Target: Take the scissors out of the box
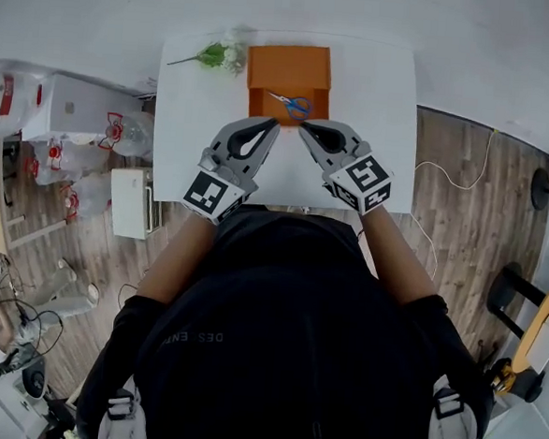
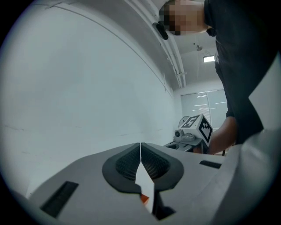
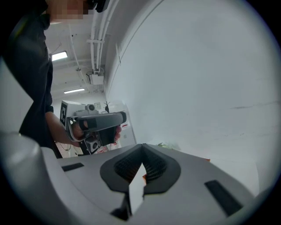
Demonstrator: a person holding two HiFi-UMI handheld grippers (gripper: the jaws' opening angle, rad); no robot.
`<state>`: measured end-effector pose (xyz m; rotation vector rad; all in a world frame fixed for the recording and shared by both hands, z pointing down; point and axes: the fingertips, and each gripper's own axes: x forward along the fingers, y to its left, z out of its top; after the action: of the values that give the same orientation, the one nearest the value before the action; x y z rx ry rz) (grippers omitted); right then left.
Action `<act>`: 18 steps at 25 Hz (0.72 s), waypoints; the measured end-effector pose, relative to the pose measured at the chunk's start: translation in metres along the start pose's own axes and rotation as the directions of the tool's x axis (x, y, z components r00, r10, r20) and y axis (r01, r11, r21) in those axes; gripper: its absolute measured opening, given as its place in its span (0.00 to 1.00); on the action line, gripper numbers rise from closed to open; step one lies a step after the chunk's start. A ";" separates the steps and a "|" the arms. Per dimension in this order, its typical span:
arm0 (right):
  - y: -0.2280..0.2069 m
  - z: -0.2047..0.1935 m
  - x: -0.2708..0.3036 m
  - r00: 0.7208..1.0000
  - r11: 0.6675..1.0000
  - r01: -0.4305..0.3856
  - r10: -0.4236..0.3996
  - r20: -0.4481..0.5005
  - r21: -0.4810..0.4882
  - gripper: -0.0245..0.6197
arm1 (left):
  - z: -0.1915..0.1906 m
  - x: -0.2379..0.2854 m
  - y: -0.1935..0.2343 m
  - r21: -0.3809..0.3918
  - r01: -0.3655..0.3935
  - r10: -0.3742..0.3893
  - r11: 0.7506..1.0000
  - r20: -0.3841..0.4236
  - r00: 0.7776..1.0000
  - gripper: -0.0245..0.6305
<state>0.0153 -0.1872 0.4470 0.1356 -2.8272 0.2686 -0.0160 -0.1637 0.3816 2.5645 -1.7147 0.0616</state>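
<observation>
An orange box [image 1: 289, 69] stands open at the far middle of the white table [image 1: 191, 142]. Inside it lie the scissors [image 1: 293, 103], with blue handles and their blades pointing left. My left gripper [image 1: 274, 123] [image 2: 140, 145] is shut and empty, its tip at the box's near edge. My right gripper [image 1: 305, 127] [image 3: 142, 146] is also shut and empty, just right of it. The two tips angle toward each other, a little apart. Each gripper view shows closed jaws with a sliver of orange behind them. The marker cube [image 2: 199, 127] of the right gripper shows in the left gripper view.
A green sprig with white flowers [image 1: 216, 55] lies on the table left of the box. A small white cabinet [image 1: 130, 202] and plastic bags [image 1: 68, 157] stand on the floor at the left. A cable [image 1: 451, 175] and a stool [image 1: 513, 287] are at the right.
</observation>
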 end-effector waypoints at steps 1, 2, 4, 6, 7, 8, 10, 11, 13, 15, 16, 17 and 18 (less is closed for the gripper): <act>-0.003 -0.003 0.001 1.000 1.000 -0.009 0.009 -0.016 -0.005 0.05 | -0.002 0.002 0.000 -0.002 -0.008 0.008 1.000 0.001 1.000 0.07; -0.005 -0.006 0.002 0.999 1.000 -0.021 0.020 -0.032 -0.009 0.05 | -0.005 0.004 0.001 -0.007 -0.018 0.018 1.000 0.001 1.000 0.07; -0.010 -0.014 0.003 0.997 0.999 -0.045 0.044 -0.067 -0.017 0.05 | -0.007 0.007 0.000 -0.018 -0.042 0.042 0.999 0.006 0.999 0.07; -0.017 -0.025 0.007 0.992 0.998 -0.064 0.062 -0.107 -0.019 0.05 | -0.008 0.009 0.000 -0.027 -0.065 0.065 0.998 0.010 0.998 0.07; -0.021 -0.031 0.009 0.989 0.997 -0.071 0.068 -0.130 -0.016 0.05 | -0.008 0.010 0.000 -0.025 -0.073 0.073 0.997 0.011 0.997 0.07; -0.025 -0.037 0.012 0.985 0.997 -0.076 0.074 -0.156 -0.010 0.05 | -0.009 0.012 0.001 -0.020 -0.079 0.079 0.997 0.015 0.997 0.07; -0.032 -0.052 0.018 0.974 0.997 -0.075 0.072 -0.213 -0.007 0.05 | -0.008 0.012 0.004 -0.013 -0.089 0.089 0.996 0.023 0.996 0.07; -0.038 -0.060 0.022 0.968 0.998 -0.066 0.061 -0.245 -0.012 0.05 | -0.009 0.012 0.005 -0.013 -0.095 0.095 0.995 0.020 0.995 0.07; -0.048 -0.078 0.028 0.949 0.999 -0.045 0.037 -0.312 -0.018 0.06 | -0.011 0.010 0.007 -0.020 -0.095 0.095 0.995 0.011 0.995 0.07; -0.055 -0.093 0.034 0.929 0.999 -0.036 0.030 -0.369 -0.009 0.07 | -0.014 0.008 0.009 -0.027 -0.089 0.089 0.996 0.005 0.996 0.07; -0.059 -0.099 0.036 0.919 0.999 -0.035 0.029 -0.392 -0.006 0.07 | -0.016 0.008 0.011 -0.027 -0.091 0.091 0.995 -0.001 0.996 0.07; -0.063 -0.105 0.040 0.909 0.999 -0.034 0.028 -0.416 -0.007 0.07 | -0.017 0.008 0.015 -0.026 -0.095 0.095 0.995 -0.008 0.995 0.07; -0.067 -0.111 0.043 0.898 0.999 -0.034 0.026 -0.440 -0.011 0.07 | -0.018 0.009 0.018 -0.030 -0.093 0.093 0.995 -0.010 0.996 0.07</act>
<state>0.0138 -0.2333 0.5757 0.0218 -2.3807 0.2436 -0.0294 -0.1771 0.4006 2.4587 -1.8175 0.0497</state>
